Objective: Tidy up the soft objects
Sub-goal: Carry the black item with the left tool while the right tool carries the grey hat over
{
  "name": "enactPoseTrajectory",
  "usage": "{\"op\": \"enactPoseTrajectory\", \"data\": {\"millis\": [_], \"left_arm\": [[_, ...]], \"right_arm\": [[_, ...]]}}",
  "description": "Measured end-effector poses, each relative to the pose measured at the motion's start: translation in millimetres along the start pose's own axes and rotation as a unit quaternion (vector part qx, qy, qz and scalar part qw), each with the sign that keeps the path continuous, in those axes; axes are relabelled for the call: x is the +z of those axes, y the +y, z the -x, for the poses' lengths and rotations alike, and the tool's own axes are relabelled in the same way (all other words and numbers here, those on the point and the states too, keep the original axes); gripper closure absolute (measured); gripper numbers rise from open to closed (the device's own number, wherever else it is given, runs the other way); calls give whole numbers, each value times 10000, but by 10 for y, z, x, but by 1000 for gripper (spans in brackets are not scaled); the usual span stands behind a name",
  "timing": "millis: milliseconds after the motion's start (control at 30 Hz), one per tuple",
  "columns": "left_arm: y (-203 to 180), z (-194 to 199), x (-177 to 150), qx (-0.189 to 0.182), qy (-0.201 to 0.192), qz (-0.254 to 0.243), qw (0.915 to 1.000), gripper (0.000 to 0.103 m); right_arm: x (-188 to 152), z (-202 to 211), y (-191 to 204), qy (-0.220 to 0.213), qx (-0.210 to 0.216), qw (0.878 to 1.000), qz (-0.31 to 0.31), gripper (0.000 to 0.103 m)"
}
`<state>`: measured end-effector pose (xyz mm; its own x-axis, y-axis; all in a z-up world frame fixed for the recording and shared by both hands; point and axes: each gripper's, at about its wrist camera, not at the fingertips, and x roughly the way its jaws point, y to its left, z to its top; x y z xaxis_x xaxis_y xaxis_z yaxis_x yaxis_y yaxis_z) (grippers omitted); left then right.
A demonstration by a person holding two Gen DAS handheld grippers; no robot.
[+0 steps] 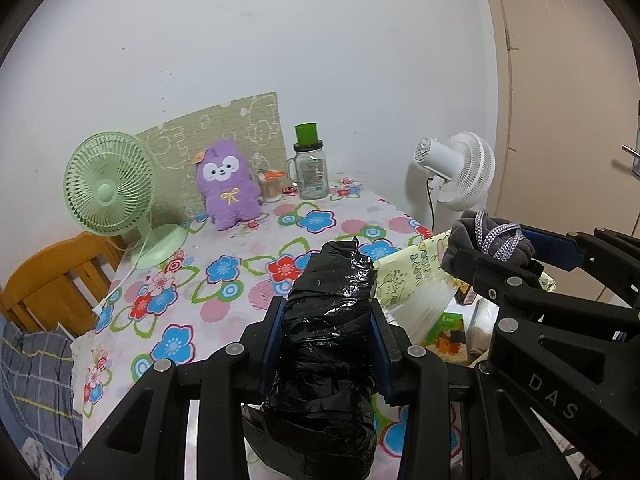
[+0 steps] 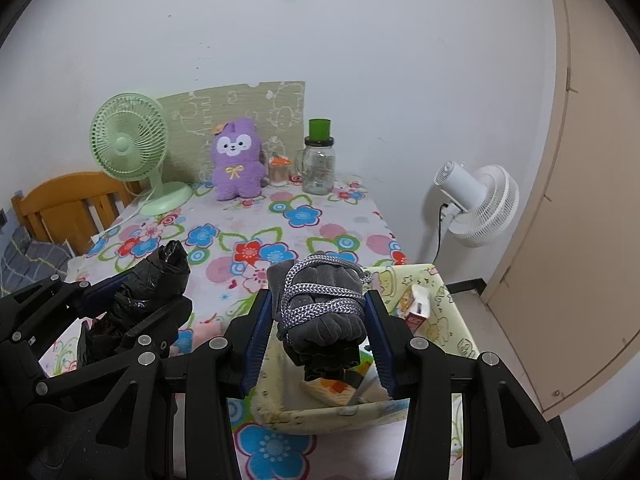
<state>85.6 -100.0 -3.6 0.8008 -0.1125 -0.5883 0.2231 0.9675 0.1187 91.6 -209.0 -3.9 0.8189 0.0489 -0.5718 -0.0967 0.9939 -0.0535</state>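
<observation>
Black bundle point(image 1: 326, 344) and grey bundle point(image 2: 320, 312) in closed jaws

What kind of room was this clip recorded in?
Most likely a small bedroom or living room at home. A table with a flowered tablecloth stands against a white wall, with a purple plush toy and a green desk fan on it; a wooden chair stands beside it.

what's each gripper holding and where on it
Left gripper clamps the black plastic-wrapped bundle around its middle. Right gripper clamps the grey cloth bundle tied with cord across its sides.
</observation>
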Motion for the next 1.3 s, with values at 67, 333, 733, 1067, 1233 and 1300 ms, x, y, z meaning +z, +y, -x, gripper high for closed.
{"op": "enactPoseTrajectory", "data": {"millis": [67, 333, 733, 1067, 1233, 1300], "left_arm": [[-52, -37, 22, -13, 3, -31, 10000, 63], [-240, -238, 64, -158, 116, -125, 9997, 63], [-543, -480, 146, -362, 239, -333, 9985, 63], [-758, -718, 196, -642, 367, -450, 9962, 63], [-843, -857, 202, -769, 470, -503, 9947, 60], [-866, -901, 200, -814, 517, -518, 9940, 60]], "right_arm": [[1, -29, -61, 8, -15, 10000, -33, 54], [-27, -149, -310, 108, -91, 9998, -142, 54], [-65, -328, -656, 266, -255, 9985, -396, 54], [-98, -495, -854, 414, -396, 9973, -460, 54], [-122, -586, -954, 513, -460, 9963, -506, 54], [-136, -633, -984, 566, -470, 9959, -525, 54]]}}
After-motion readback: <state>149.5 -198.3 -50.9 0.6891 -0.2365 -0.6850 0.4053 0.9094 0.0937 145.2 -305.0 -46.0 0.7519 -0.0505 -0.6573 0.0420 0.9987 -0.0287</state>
